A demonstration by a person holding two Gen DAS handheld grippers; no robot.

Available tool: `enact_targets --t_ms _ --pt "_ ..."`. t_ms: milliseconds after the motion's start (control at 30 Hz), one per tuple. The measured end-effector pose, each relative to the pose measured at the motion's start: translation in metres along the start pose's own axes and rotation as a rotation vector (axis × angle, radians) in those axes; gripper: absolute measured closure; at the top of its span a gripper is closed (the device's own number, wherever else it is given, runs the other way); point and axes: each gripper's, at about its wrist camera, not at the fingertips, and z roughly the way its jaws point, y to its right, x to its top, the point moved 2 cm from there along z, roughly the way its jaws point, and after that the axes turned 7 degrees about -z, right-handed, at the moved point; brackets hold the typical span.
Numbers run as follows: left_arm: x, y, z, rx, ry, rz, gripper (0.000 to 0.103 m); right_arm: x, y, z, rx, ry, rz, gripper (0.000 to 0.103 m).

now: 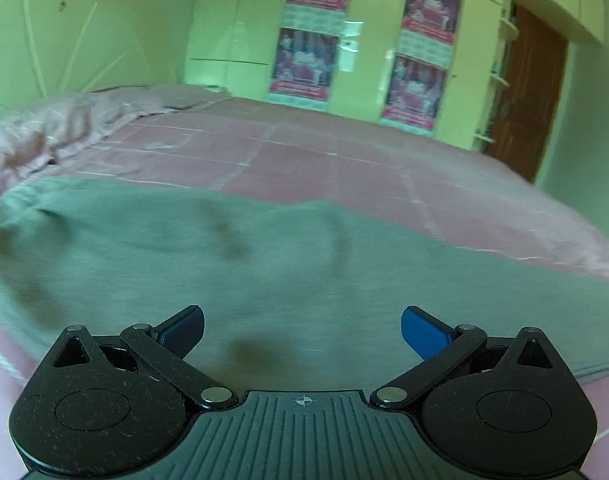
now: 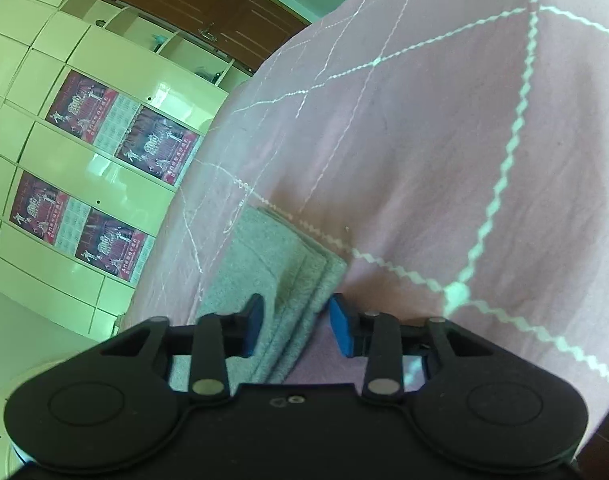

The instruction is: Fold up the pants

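Greenish, dim daylight; glare on the wardrobe (image 1: 232, 20) doors; fisheye bending with dark corners; motion blur over the bed (image 1: 344, 168).

pants (image 1: 224, 260): soft grey knit cloth, matt
bedspread (image 2: 424, 140): pink woven cloth, stitched lines
wardrobe (image 2: 104, 60): glossy panels

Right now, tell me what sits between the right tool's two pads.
In the right wrist view, the stacked edge of the grey pants lies between the open right tool pads, over the pink bedspread.
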Motion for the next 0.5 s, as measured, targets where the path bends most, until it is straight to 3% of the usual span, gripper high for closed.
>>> enact_targets --t_ms 33,100,267,367,433,500 --pt "-0.002 0.022 0.003 -0.022 -0.013 0.013 0.0 0.0 -0.005 0.002 -0.001 0.005 -0.013 0.092" --pt "-0.011 0.073 0.01 -0.08 -0.043 0.054 0.0 -0.003 -0.006 0.001 -0.012 0.018 -0.048 0.092" --pt "-0.04 0.186 0.029 -0.126 -0.14 0.131 0.0 -0.002 0.001 -0.002 0.026 0.01 -0.044 0.093" --pt "-0.062 0.219 0.04 -0.105 -0.209 0.137 0.0 0.0 0.0 0.001 0.033 0.004 -0.061 0.093" --pt "-0.075 0.23 0.043 -0.046 -0.189 0.203 0.0 -0.001 0.0 -0.001 0.037 0.002 -0.068 0.093" --pt "-0.072 0.232 0.038 -0.033 -0.183 0.183 0.0 -0.001 -0.001 -0.001 0.042 0.001 -0.078 0.092"
